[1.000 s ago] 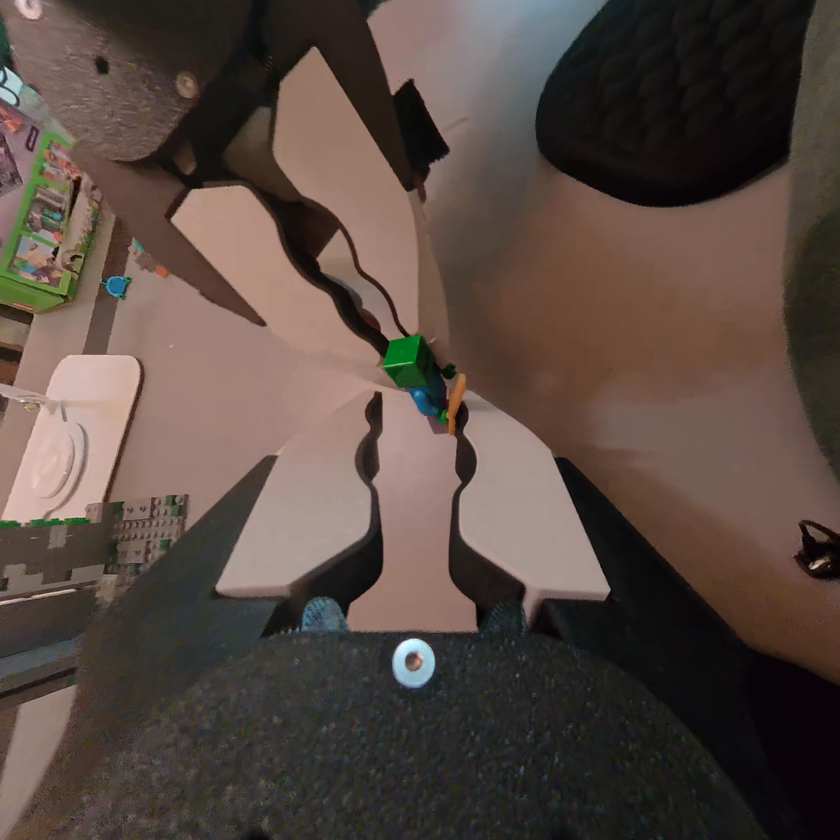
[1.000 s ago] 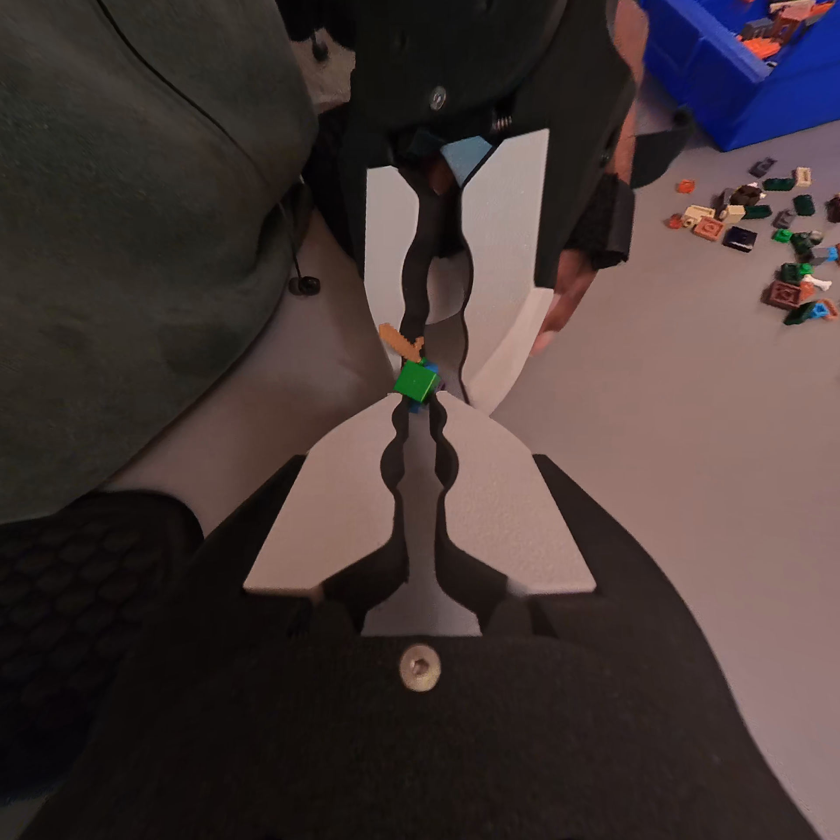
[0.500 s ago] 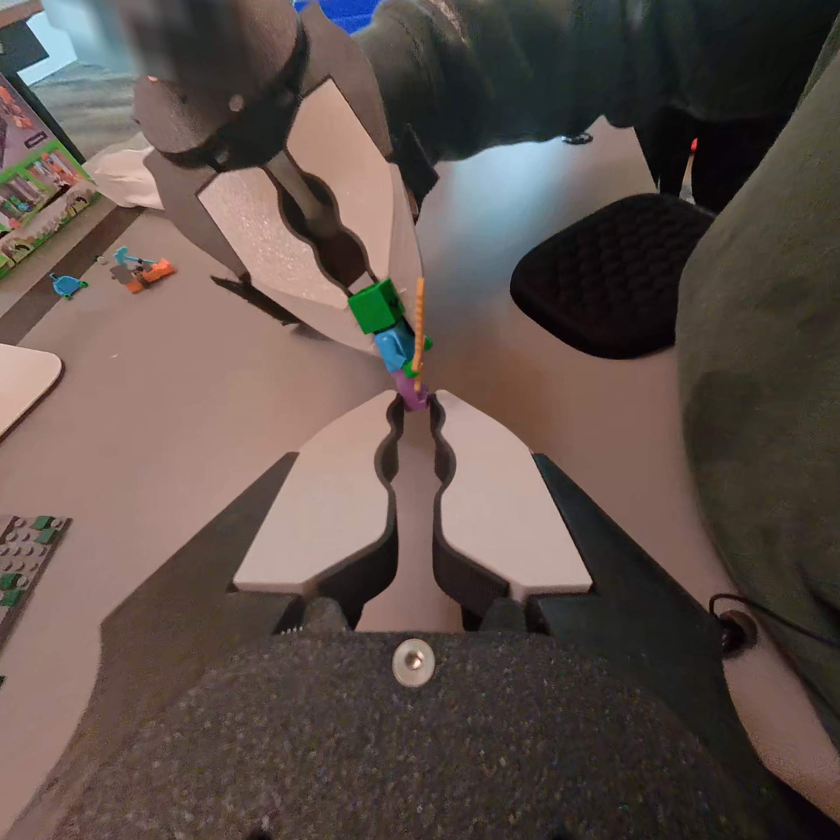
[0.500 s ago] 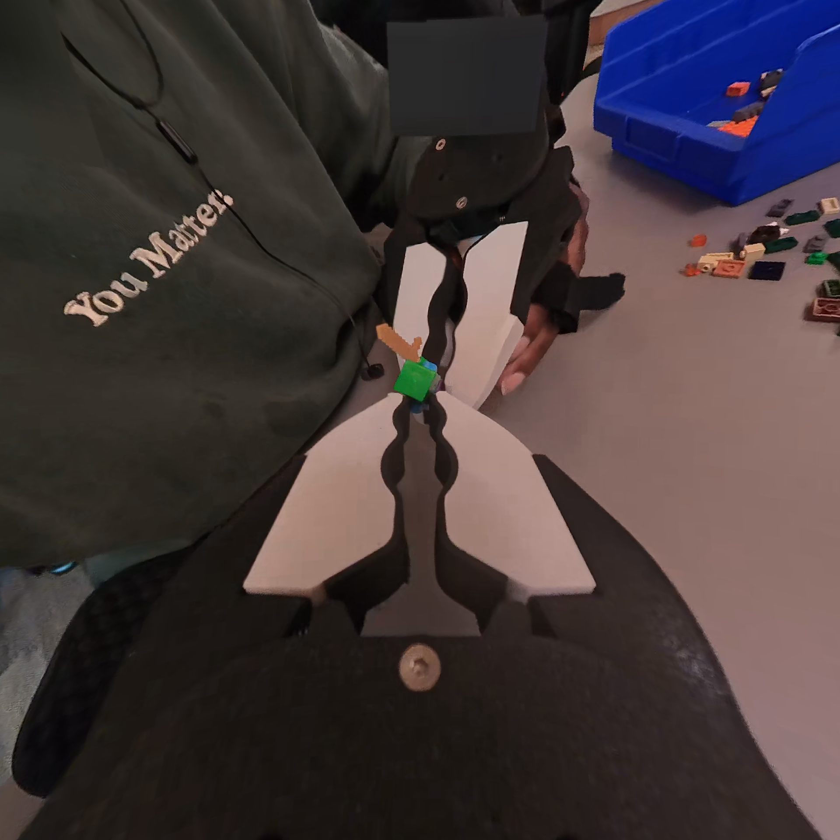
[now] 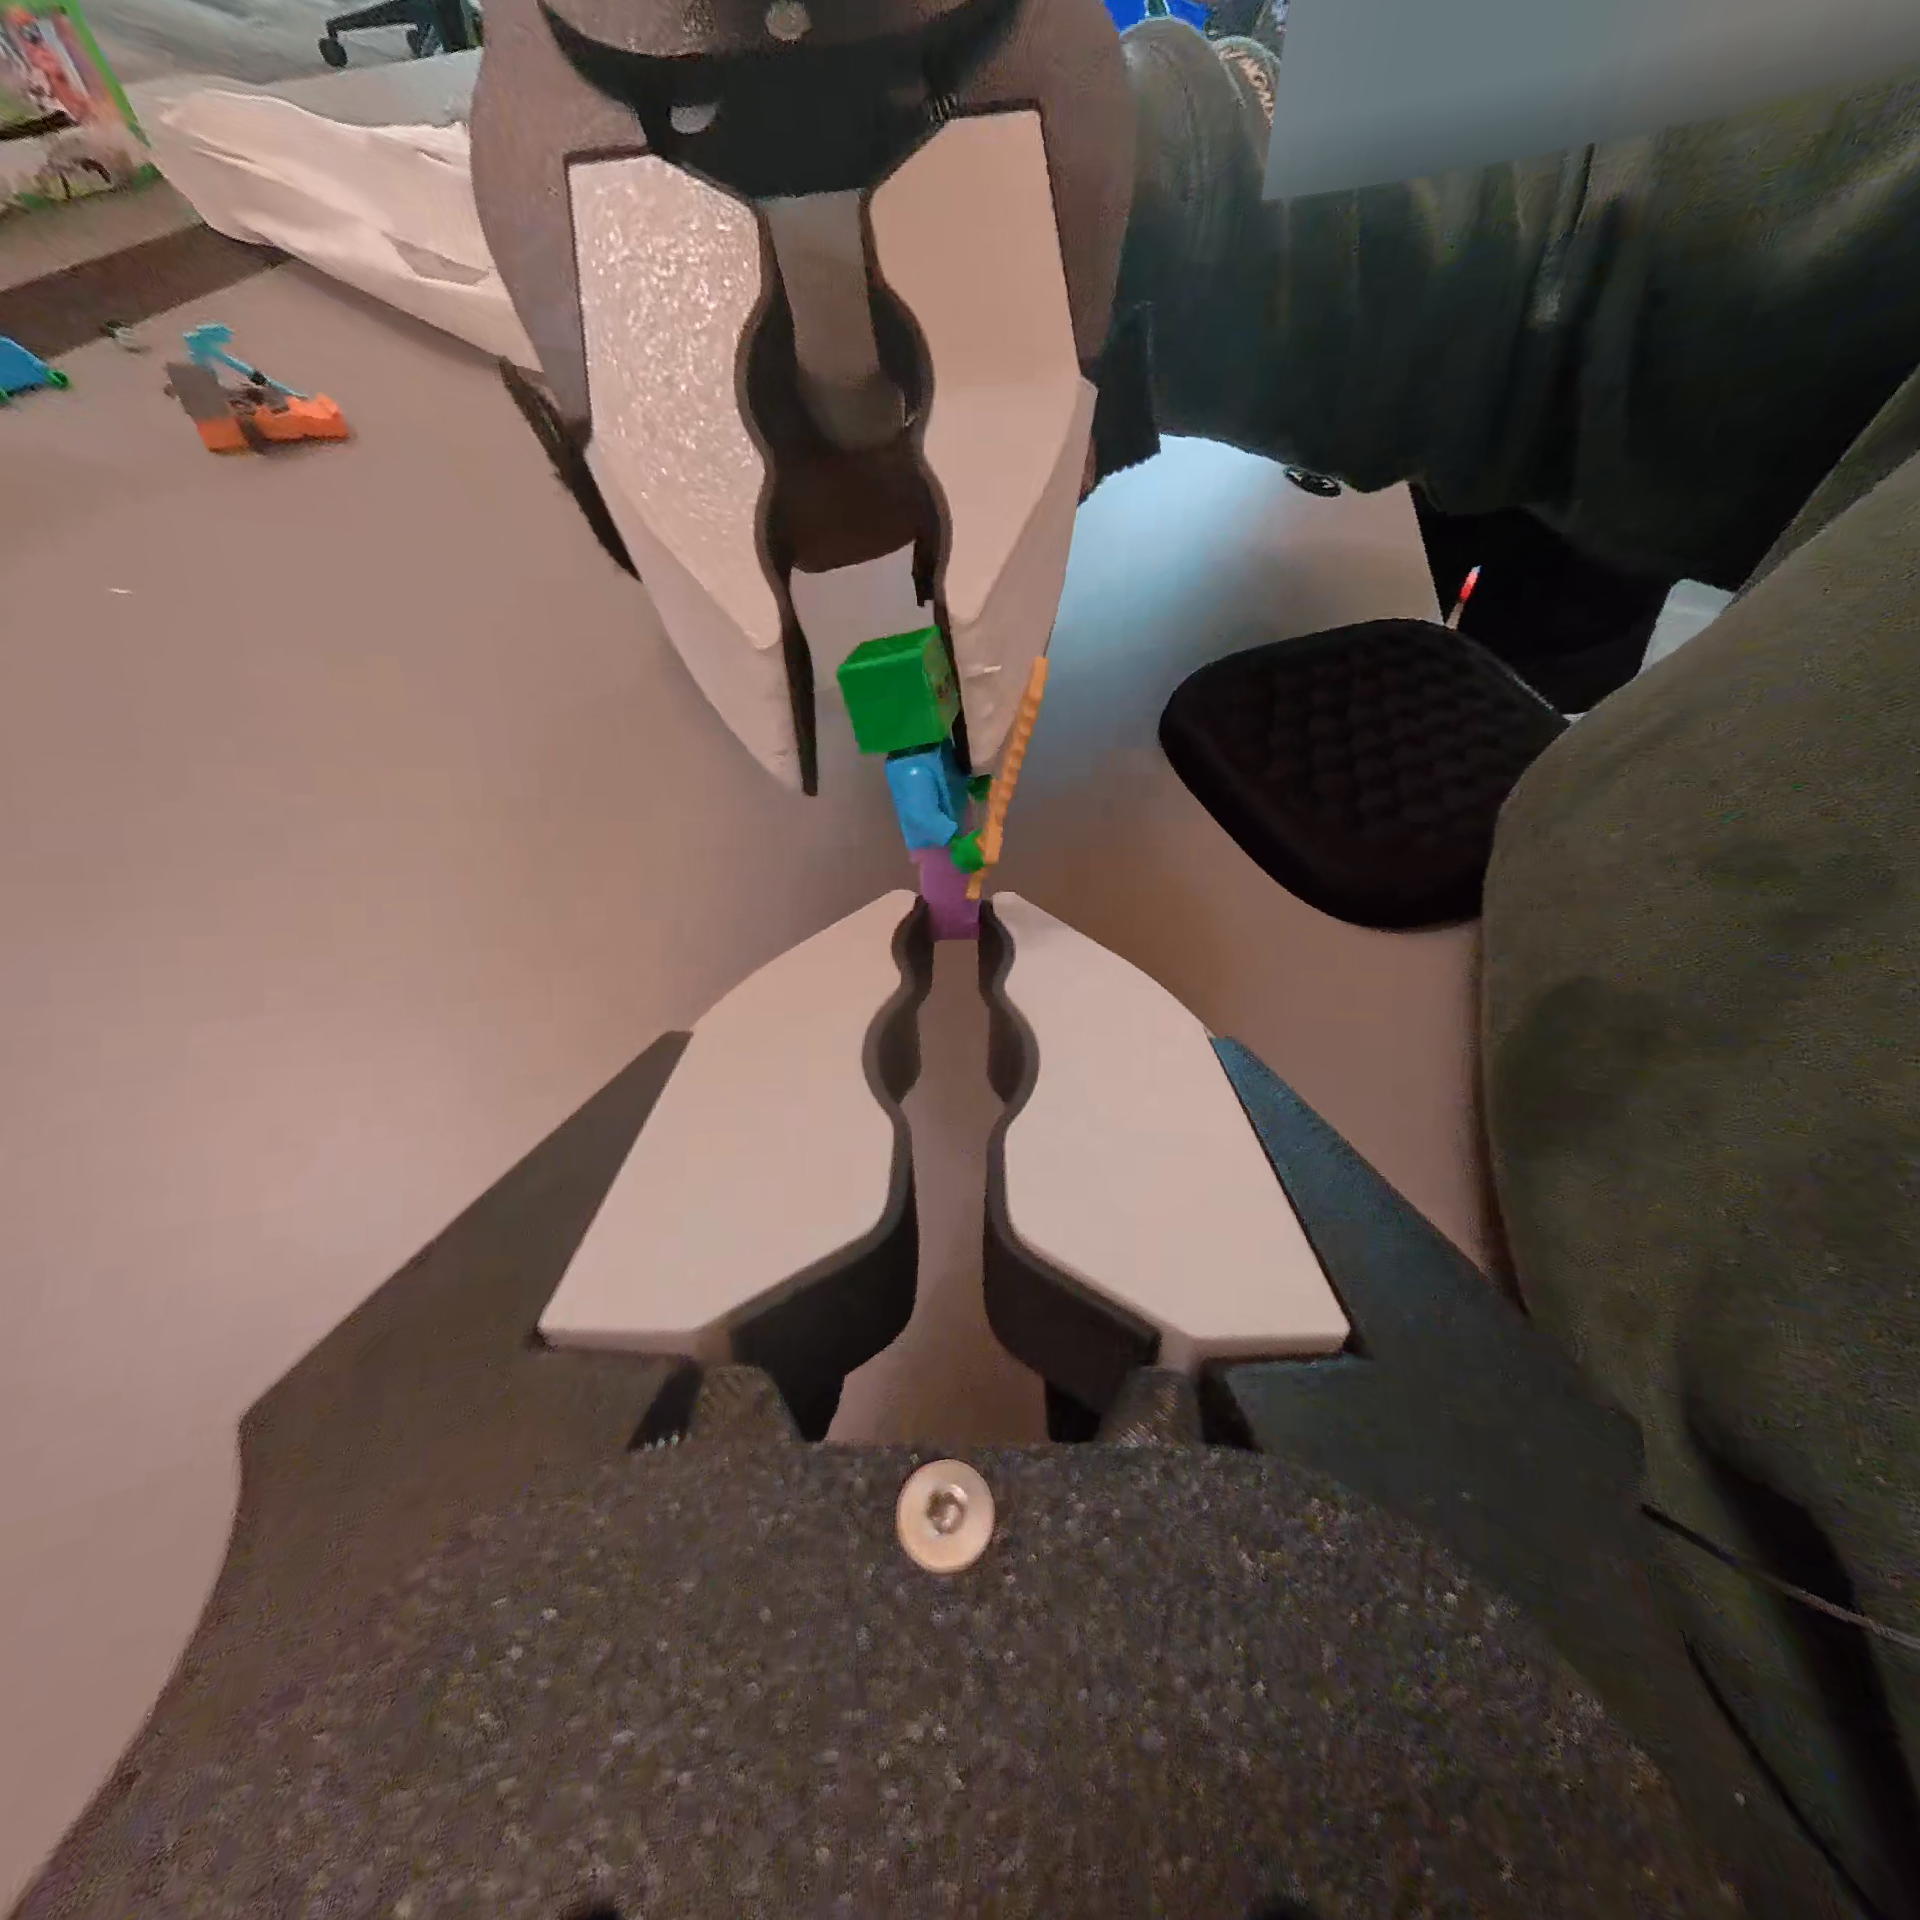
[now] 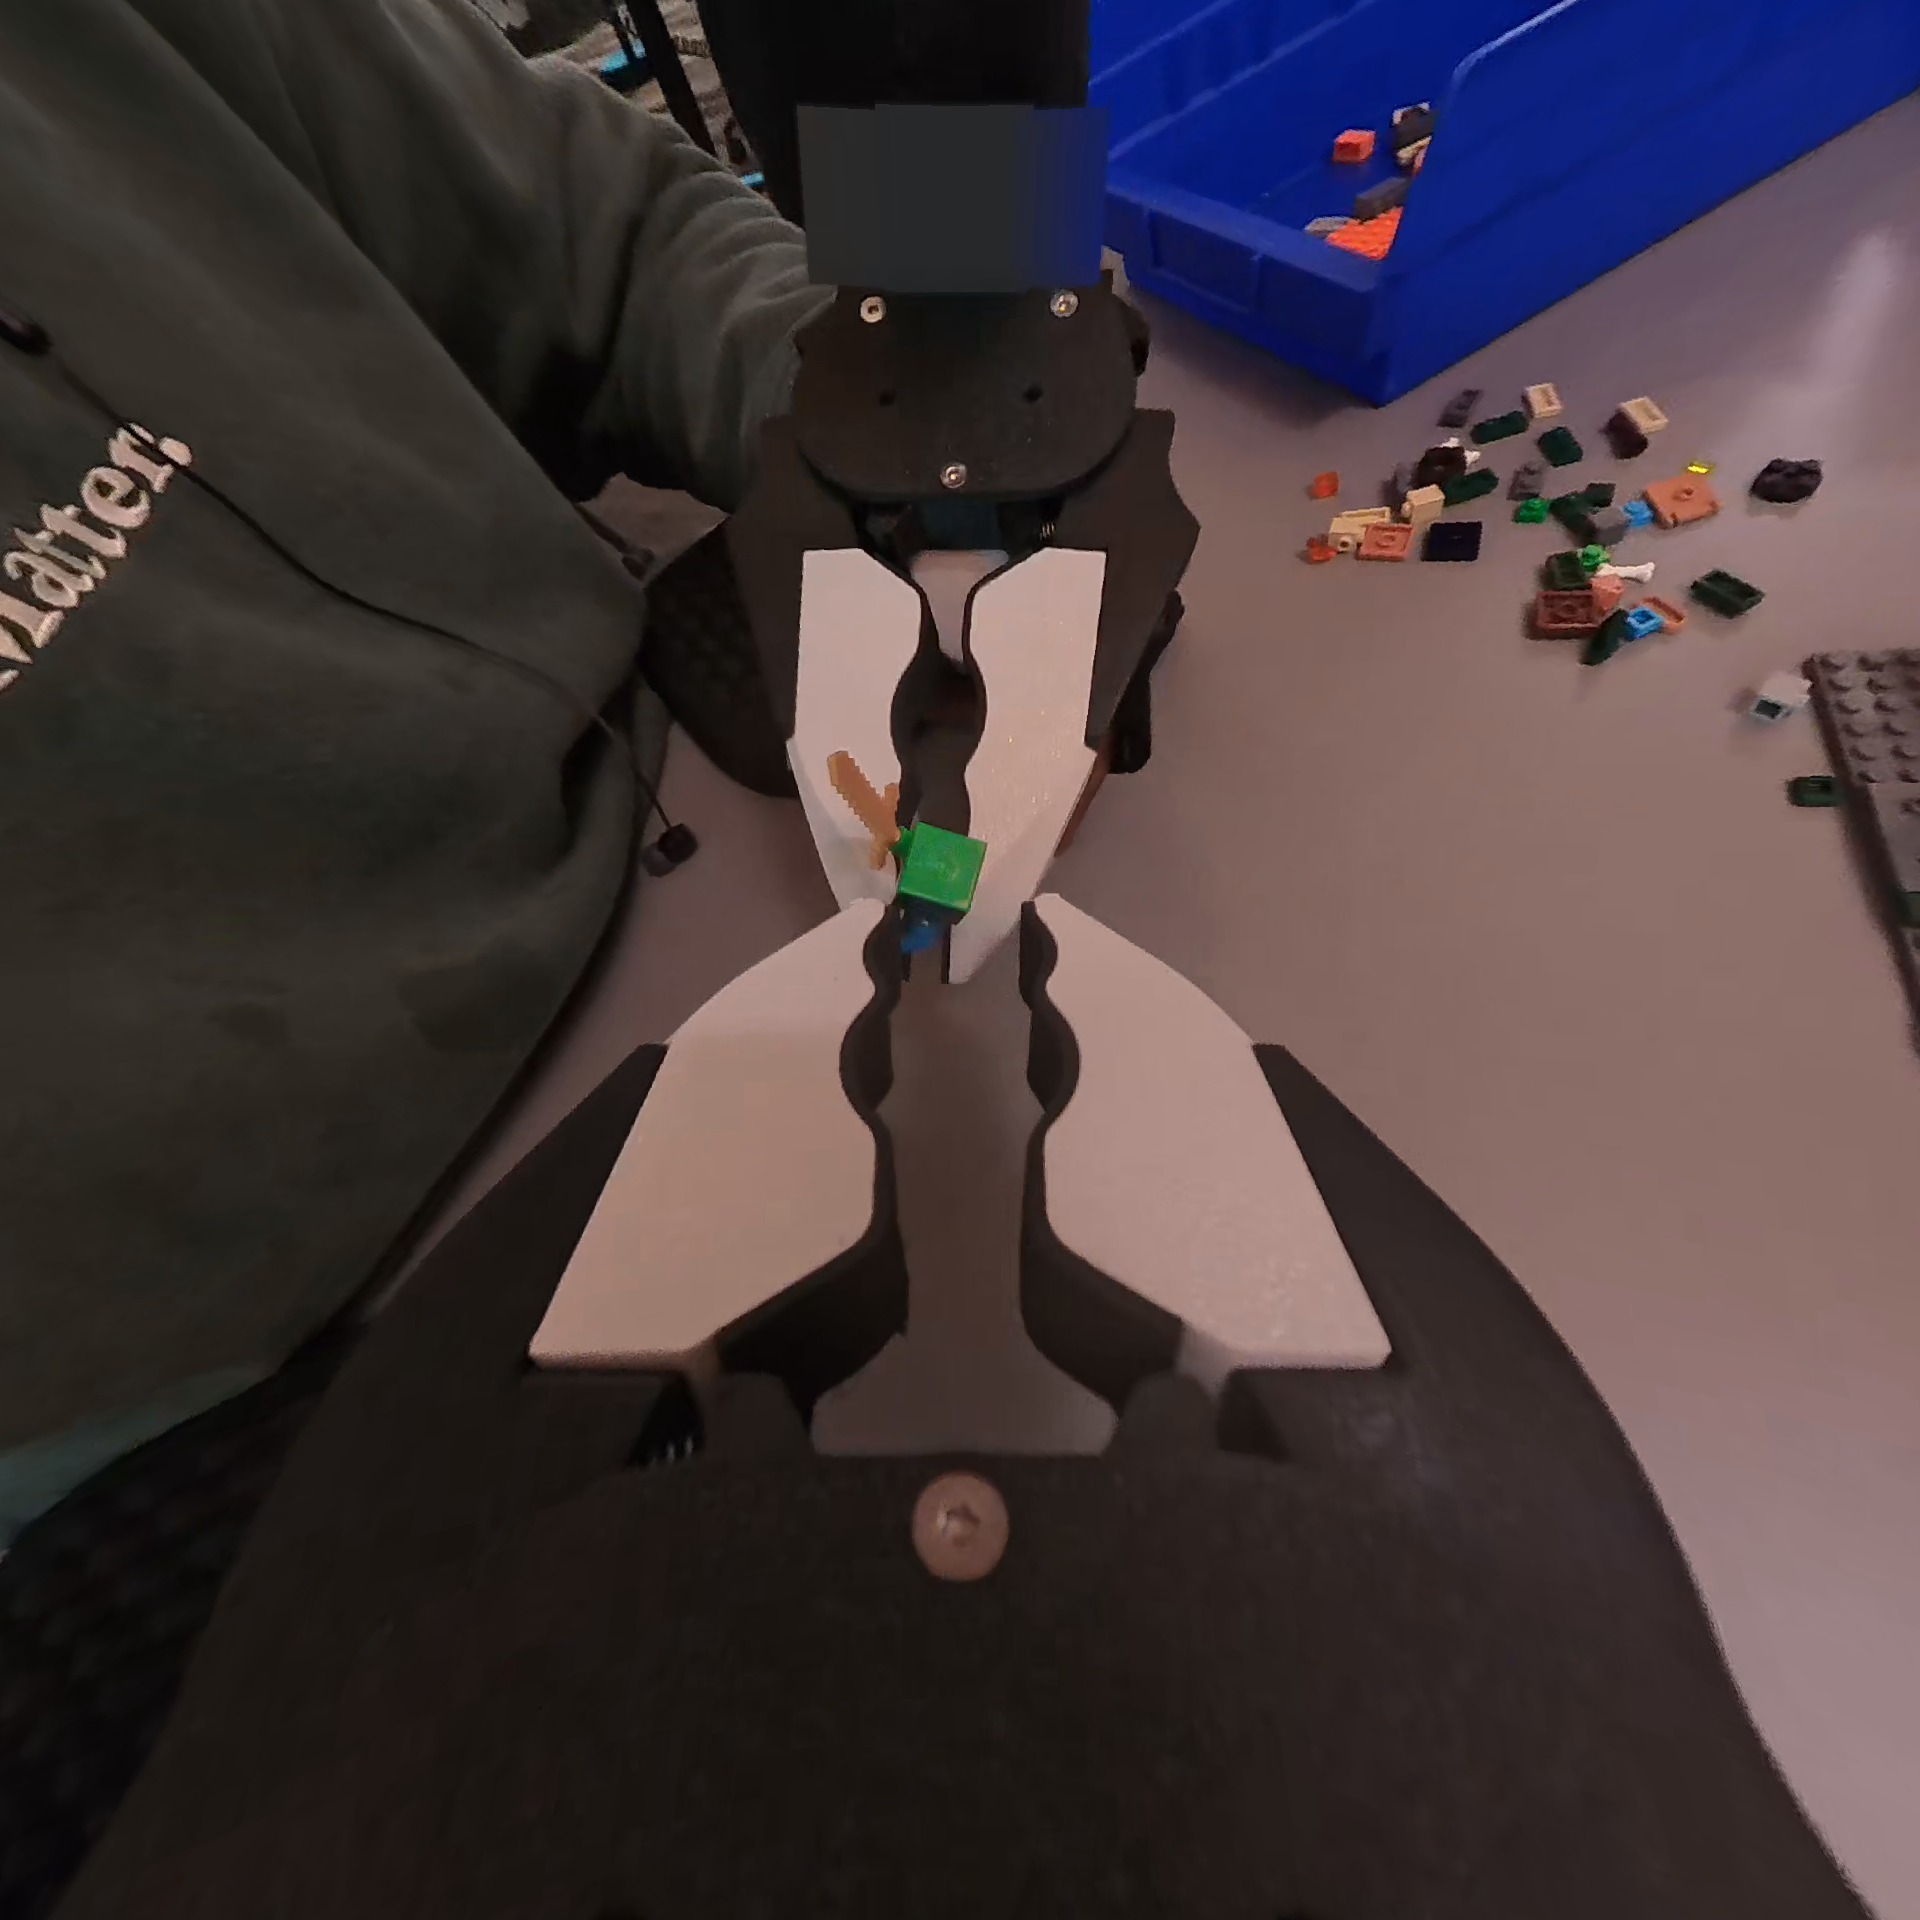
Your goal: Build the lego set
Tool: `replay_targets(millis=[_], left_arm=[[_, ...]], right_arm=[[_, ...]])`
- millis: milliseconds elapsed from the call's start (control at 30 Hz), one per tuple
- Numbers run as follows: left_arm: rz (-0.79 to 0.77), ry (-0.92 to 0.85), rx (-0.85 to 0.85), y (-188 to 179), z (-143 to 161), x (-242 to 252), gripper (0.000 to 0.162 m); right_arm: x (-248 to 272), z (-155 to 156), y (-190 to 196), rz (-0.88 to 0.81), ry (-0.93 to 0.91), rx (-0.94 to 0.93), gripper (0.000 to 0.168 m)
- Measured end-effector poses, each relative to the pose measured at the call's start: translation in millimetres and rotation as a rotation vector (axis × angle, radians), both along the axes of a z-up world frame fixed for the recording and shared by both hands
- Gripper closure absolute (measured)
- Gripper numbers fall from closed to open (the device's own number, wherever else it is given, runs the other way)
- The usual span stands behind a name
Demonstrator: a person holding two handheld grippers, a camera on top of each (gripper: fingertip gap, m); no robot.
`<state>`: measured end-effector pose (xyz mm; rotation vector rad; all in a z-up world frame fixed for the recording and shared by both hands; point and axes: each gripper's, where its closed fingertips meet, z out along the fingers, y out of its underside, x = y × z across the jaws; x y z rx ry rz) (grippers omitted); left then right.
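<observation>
Left wrist view: left tool [image 5: 948, 914] pinches blocky cube-headed minifigure [image 5: 925, 774].

Dark green sweatshirt [image 6: 312, 644], black mesh cushion [image 5: 1361, 769], grey table [image 6: 1455, 935].

The right gripper [image 6: 951, 914] has let go: a second ago its tips pinched the figure [image 5: 920, 769] at the green head, and now its jaws stand apart, the head just beyond them. The left gripper [image 5: 948, 914] alone holds the figure, by the purple legs. The figure, tilted before, now stands upright in the left wrist view, its orange sword [image 5: 1006, 774] running up beside it. Both grippers have swung up from facing the counter [image 6: 1455, 987] to a shallower angle.
</observation>
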<state>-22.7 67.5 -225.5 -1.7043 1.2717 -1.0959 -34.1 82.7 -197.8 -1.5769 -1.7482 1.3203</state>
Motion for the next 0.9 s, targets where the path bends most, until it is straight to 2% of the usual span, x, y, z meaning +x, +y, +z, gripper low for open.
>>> replay_targets(millis=[100, 233, 333, 467, 667, 900], left_arm=[[0.007, -0.001, -0.01, 1, -1, 0, 0.154], [0.024, -0.013, -0.022, 3, 1, -2, 0.154], [0.064, -0.009, 0.054, 13, 7, -8, 0.145], [0.074, 0.002, 0.189, 15, 16, -16, 0.141], [0.096, 0.076, 0.346, 14, 17, -13, 0.156], [0.066, 0.125, 0.221, 9, 6, -16, 0.159]], right_arm=[[-2, 1, -3, -0.006, 0.009, -0.036, 0.157], [-3, 4, -3, -0.035, 0.041, -0.044, 0.159], [1, 3, 1, -0.068, 0.026, -0.039, 0.16], [5, -1, 6, -0.099, -0.008, -0.056, 0.16], [1, -10, 4, -0.094, -0.046, -0.068, 0.16], [-1, -23, 1, -0.078, -0.129, 0.05, 0.16]])
